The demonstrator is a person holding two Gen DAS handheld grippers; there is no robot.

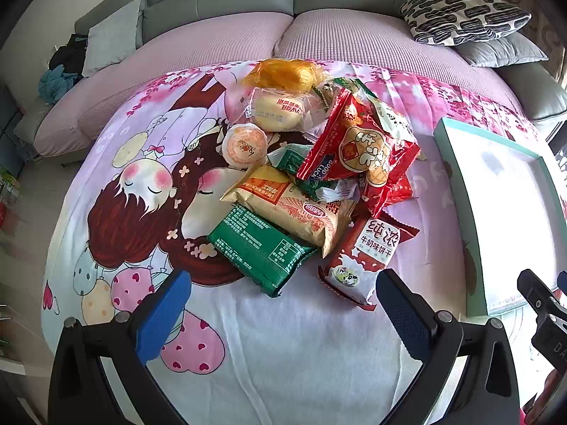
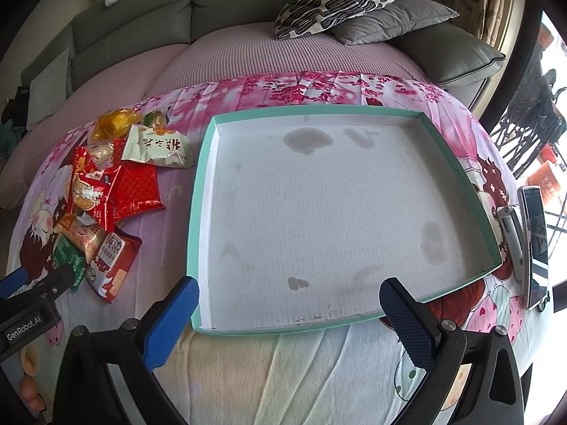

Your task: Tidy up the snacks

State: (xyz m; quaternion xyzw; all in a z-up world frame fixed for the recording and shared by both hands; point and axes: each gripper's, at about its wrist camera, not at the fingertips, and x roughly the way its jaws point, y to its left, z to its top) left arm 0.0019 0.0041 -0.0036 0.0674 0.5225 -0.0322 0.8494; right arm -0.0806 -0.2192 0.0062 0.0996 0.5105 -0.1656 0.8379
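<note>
A heap of crinkly foil snack packets (image 1: 312, 173) lies beside a shallow teal-rimmed cardboard tray (image 2: 203, 163), bare to receive them; left gripper (image 1: 283, 315) and right gripper (image 2: 288, 322) both hover wide open, empty

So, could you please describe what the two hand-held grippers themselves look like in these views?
Both look alike. The left hand-held gripper has a black plastic frame with silver pivot bolts, and its two fingers carry blue pads, one smooth-faced, one with a dotted grip texture. The right hand-held gripper matches it. In the right wrist view, the left one's black body bears white "GenRobot.AI" lettering. No sleeves or cables are visible.
</note>
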